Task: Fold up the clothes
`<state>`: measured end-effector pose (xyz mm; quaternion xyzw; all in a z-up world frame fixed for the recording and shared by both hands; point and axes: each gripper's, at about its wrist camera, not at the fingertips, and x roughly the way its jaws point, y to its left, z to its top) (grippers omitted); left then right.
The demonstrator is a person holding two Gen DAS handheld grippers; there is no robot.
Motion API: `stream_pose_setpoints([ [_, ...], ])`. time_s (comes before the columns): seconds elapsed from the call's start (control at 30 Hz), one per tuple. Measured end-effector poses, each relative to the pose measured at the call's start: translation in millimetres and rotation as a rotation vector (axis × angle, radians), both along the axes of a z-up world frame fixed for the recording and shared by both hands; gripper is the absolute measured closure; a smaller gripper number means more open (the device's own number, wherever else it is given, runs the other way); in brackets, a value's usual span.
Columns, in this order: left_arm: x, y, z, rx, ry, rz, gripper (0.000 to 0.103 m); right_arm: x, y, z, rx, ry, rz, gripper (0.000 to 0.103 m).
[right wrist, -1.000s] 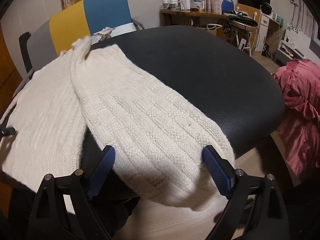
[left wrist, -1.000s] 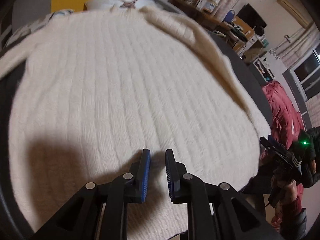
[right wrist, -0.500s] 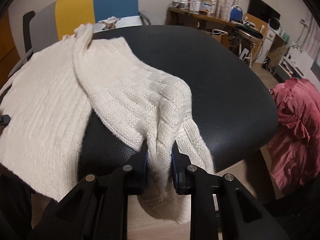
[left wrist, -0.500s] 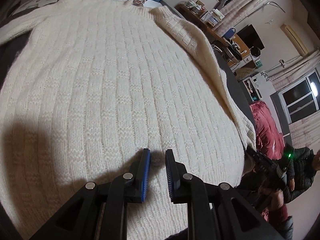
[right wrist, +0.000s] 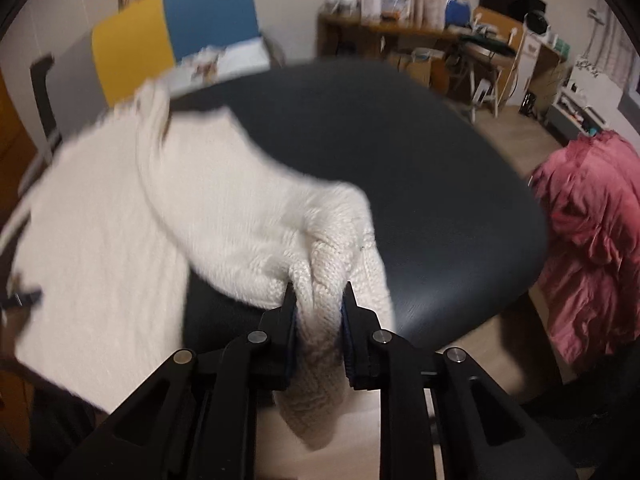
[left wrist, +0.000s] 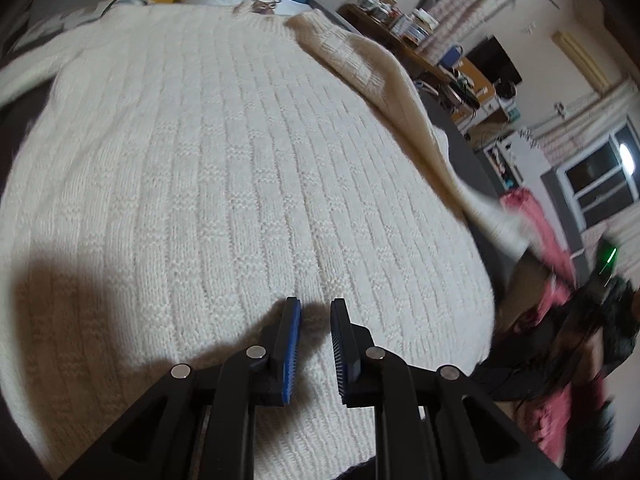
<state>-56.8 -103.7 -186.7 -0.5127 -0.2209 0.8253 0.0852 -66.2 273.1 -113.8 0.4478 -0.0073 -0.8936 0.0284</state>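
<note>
A round black table (right wrist: 420,184) fills the middle of the right wrist view, and a cream knitted sweater (left wrist: 224,184) lies spread across its left part. The body of the sweater lies flat, and one sleeve (right wrist: 256,216) runs from the shoulder toward the table's near edge. A heap of pink cloth (right wrist: 588,240) lies beside the table on the right. Behind the table stands a chair (right wrist: 172,40) with a yellow and blue back.

The right gripper (right wrist: 319,300) has just been closing its jaws, and they now pinch the bunched end of the sleeve, which is raised off the table with its cuff hanging down below the fingers.

The left gripper (left wrist: 312,316) hangs low over the sweater's body, its jaws a narrow gap apart with no fabric between them.
</note>
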Motion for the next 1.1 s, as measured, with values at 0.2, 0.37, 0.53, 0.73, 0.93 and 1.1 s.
stream_pose_setpoints([
  [0.2, -20, 5, 23, -0.053, 0.0, -0.052, 0.087, -75, 39, 55, 0.032, 0.095, -0.053, 0.084],
  [0.37, -67, 1, 47, -0.067, 0.053, -0.07, 0.087, -154, 70, 49, -0.004, 0.066, -0.14, 0.084],
  [0.53, -129, 5, 62, -0.135, 0.103, -0.087, 0.087, -229, 81, 2, 0.031, -0.049, -0.194, 0.083],
  [0.73, -212, 27, 96, -0.344, 0.245, -0.177, 0.087, -240, 98, -27, -0.015, -0.054, -0.222, 0.075],
  [0.93, -312, 53, 97, -0.274, 0.191, -0.316, 0.086, -184, 116, 27, -0.099, 0.198, -0.186, 0.053],
  [1.1, -366, 85, 68, -0.162, 0.05, -0.333, 0.085, -142, 108, 25, -0.228, 0.152, -0.024, 0.047],
])
